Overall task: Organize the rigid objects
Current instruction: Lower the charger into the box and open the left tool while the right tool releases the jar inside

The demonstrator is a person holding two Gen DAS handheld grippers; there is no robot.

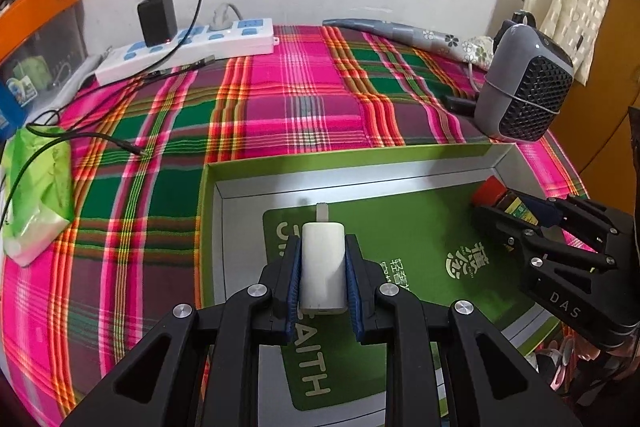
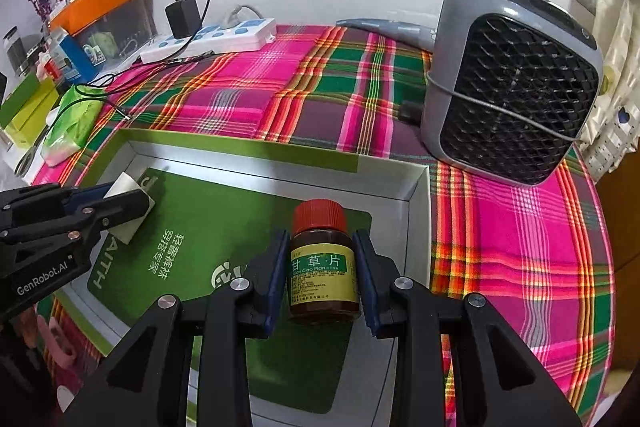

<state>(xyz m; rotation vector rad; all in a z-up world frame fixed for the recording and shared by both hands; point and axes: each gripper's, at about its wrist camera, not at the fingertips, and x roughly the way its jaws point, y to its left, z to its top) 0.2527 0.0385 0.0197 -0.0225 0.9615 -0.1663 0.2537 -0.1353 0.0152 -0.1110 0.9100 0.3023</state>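
A shallow green and silver box [image 1: 352, 163] lies open on the plaid cloth; it also shows in the right wrist view [image 2: 240, 151]. My left gripper [image 1: 323, 247] is shut on a white charger plug [image 1: 323, 263], held over the box's left part; the plug shows again in the right wrist view [image 2: 128, 195]. My right gripper [image 2: 322, 251] is shut on a brown medicine bottle [image 2: 323, 275] with a red cap and yellow label, over the box's right part. The bottle [image 1: 508, 201] and right gripper [image 1: 532, 215] show at the right of the left wrist view.
A grey fan heater [image 2: 512, 83] stands just behind the box's right corner. A white power strip [image 1: 188, 47] with a black adapter lies at the back left. A green tissue pack [image 1: 36, 187] and loose black cable lie at the left edge. A floral-patterned item [image 1: 420, 35] lies at the back.
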